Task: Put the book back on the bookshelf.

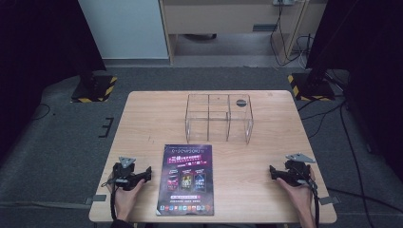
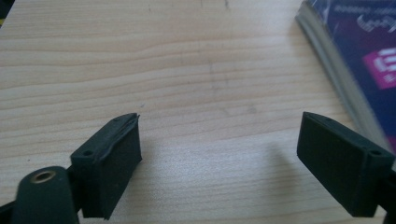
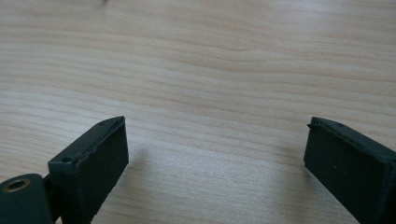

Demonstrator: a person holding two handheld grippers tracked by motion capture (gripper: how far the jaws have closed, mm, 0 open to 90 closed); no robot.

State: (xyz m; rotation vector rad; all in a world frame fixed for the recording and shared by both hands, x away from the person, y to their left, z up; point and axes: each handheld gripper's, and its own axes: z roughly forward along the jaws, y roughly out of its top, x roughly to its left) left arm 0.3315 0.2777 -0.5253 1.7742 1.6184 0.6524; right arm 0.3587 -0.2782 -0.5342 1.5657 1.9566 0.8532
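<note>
- spanning mid-frame in the high view: wooden table [image 1: 142,118]
- upper centre: clear divided box [image 1: 218,118]
- lower centre: purple magazine [image 1: 186,179], flat
- lower left: left gripper [image 1: 148,174], jaws apart, empty
- lower right: right gripper [image 1: 272,171], jaws apart, empty

Both hands are carrying black two-jaw tools, the left gripper [image 1: 142,175] and right gripper [image 1: 277,172] each wearing a grey three-cornered plate and trailing a black cable, their blocky jaws showing small screw holes and what may be a brass-ringed eyelet.
</note>
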